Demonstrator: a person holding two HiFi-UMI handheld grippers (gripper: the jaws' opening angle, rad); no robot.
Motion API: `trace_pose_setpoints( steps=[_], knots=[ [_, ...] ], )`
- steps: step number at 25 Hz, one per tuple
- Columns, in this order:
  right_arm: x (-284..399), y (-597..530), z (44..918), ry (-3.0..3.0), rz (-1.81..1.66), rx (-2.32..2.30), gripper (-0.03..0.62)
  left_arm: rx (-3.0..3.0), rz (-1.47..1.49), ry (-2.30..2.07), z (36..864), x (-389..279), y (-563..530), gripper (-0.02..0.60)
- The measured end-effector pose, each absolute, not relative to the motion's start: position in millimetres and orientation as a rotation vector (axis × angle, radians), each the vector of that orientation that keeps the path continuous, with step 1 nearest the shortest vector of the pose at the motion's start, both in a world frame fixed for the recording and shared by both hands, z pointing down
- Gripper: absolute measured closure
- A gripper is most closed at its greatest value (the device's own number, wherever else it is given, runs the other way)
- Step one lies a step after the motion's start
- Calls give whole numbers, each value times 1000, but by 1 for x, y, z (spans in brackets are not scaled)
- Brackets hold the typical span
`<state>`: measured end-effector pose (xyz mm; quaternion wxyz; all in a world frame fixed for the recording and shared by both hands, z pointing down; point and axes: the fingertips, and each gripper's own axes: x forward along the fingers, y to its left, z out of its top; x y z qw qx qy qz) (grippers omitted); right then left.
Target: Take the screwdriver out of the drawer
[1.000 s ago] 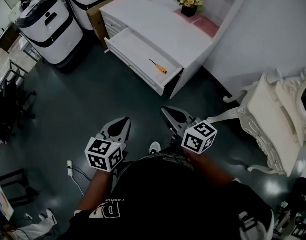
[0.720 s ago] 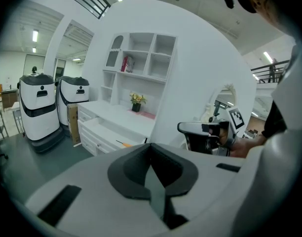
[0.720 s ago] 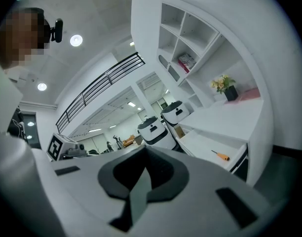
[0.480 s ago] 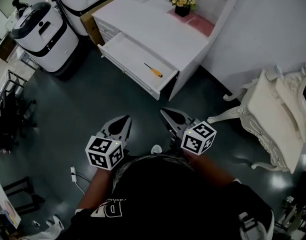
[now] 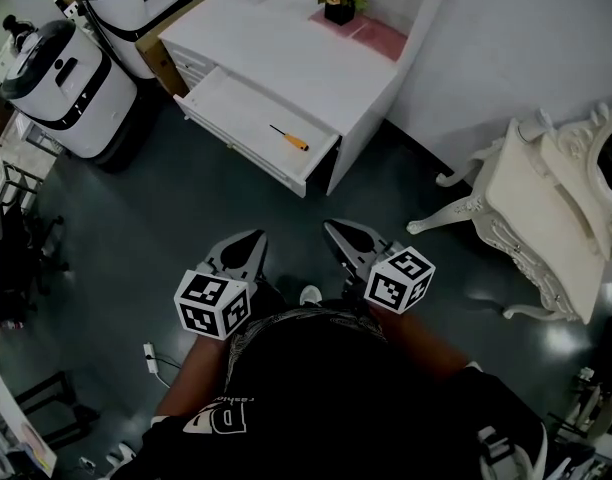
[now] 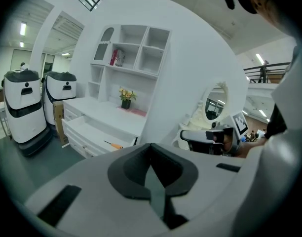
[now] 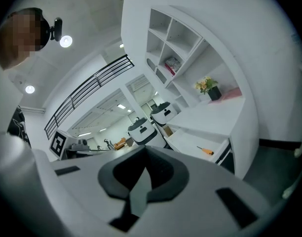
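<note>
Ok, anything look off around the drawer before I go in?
Nothing stands out. The drawer is open, and the screwdriver lies flat in it, alone. The left hand-held gripper and right hand-held gripper are shut, empty and short of the desk.

The left tool and the right tool are held low in front of the person, side by side, tips pointing forward — each one's jaws pressed together, nothing between them.

Lab-like hall — 2 white robots beside a white dresser.
</note>
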<state>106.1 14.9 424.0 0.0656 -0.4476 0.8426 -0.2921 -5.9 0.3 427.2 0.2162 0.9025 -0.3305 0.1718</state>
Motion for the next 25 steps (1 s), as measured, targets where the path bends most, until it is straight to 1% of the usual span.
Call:
trace_pose_setpoints(
  steps=[8,16,25],
  knots=[
    [108,-6,429,2520,-869,-1400,585,2510,482,-873,436,-6,-24,568],
    [112,-46,421,2517,-839,-1469,585,2551,454,-827,424,0,-76,568],
    [103,-103,427,2511,-874,-1528,585,2539,491,-790,434,-12,-139,568]
  ],
)
